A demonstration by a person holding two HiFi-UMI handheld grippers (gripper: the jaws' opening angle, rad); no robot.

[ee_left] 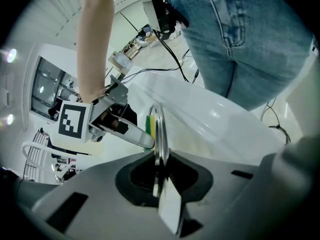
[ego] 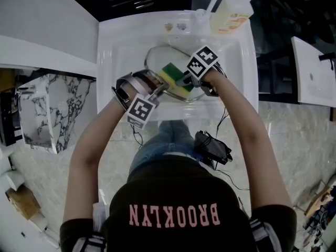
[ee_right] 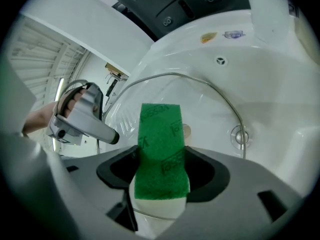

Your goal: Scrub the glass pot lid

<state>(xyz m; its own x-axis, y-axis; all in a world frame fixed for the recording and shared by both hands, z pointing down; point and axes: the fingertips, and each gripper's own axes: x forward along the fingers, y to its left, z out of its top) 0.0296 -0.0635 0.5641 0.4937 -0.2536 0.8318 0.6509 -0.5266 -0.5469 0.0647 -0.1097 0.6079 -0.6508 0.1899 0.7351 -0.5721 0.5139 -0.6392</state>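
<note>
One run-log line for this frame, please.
left gripper: shut on rim of glass lid | right gripper: shut on sponge, against lid | place: white sink

We see clear glass lid (ego: 160,61), metal-rimmed, standing tilted in white sink (ego: 239,77), its edge clamped in left tongs (ee_left: 160,184); green-and-yellow sponge (ego: 175,76) lies flat against glass.

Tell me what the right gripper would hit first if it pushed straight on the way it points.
The right gripper leads with its green sponge, so the glass lid directly ahead comes first. The sponge may already touch it, as depth is unclear. Behind the lid is the sink wall.
</note>
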